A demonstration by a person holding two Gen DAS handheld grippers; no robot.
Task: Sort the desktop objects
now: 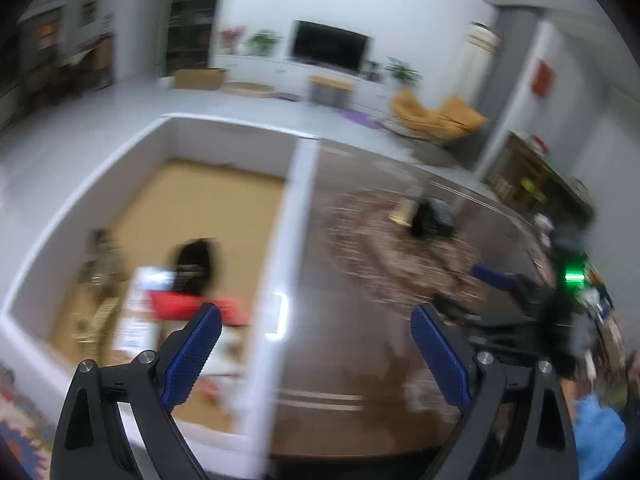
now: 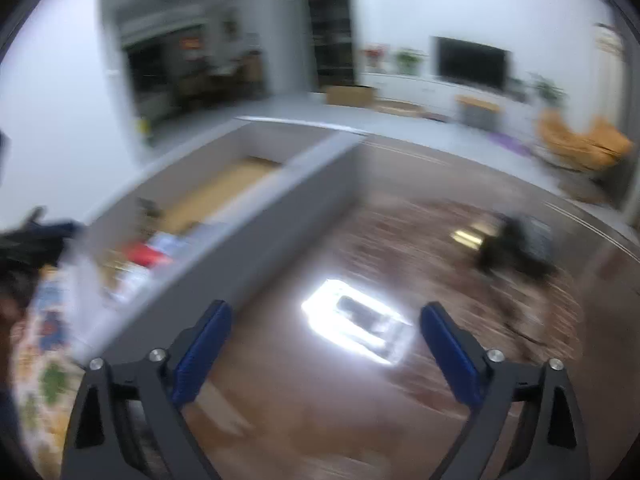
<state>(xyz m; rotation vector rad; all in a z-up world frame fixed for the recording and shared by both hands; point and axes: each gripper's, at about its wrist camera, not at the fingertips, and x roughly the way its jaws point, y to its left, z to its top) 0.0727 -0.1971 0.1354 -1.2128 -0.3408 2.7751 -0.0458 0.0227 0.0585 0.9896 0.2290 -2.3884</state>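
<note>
On the dark wooden table [image 2: 320, 420] stands a white box [image 1: 294, 216]; the left gripper [image 1: 316, 356] and right gripper [image 2: 326, 354] both have jaws wide apart, holding nothing.

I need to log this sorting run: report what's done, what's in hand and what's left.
Done: several items, including a red one, already lie in the white box. In hand: nothing; left gripper and right gripper both have open, empty jaws. Left: a dark object and a yellowish one on the table.
</note>
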